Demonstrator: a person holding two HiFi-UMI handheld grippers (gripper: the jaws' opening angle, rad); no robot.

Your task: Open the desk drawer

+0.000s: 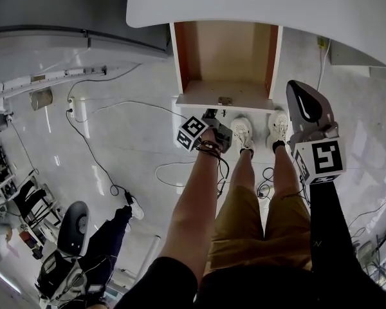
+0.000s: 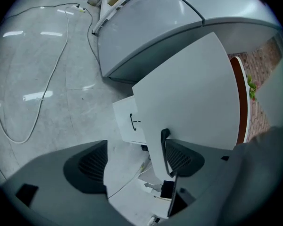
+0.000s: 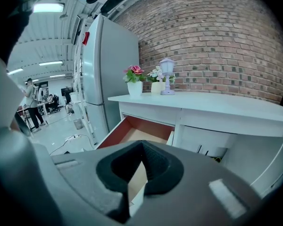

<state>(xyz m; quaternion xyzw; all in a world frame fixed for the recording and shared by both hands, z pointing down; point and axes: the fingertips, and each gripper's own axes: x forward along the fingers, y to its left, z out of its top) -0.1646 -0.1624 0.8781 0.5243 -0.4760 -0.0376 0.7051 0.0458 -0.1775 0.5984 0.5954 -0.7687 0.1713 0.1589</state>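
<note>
The left claw stands with its jaws wide apart and grips nothing, though one pad sits just beside the drawer's dark handle. The right claw has its jaws brought together on nothing and hangs off to the right of the drawer, taking no part. The biggest thing here is the white tabletop, which in the right gripper view carries a few flower pots and a small lamp against a brick wall. Under its edge the drawer is pulled well out towards the person's feet. Its pale wooden floor is bare and its reddish-brown sides are in plain sight. The white drawer front fills much of the left gripper view, and the handle crosses it near that claw's right-hand pad (a second, smaller handle shows on a lower panel further off). Judging by how much of the drawer's inside is exposed, the opening itself looks done or very nearly so, and the step in hand is letting go of the handle. The next move calls for the left claw to back straight off the handle, jaws kept wide, so that no pad catches it and nudges the drawer back in.
</note>
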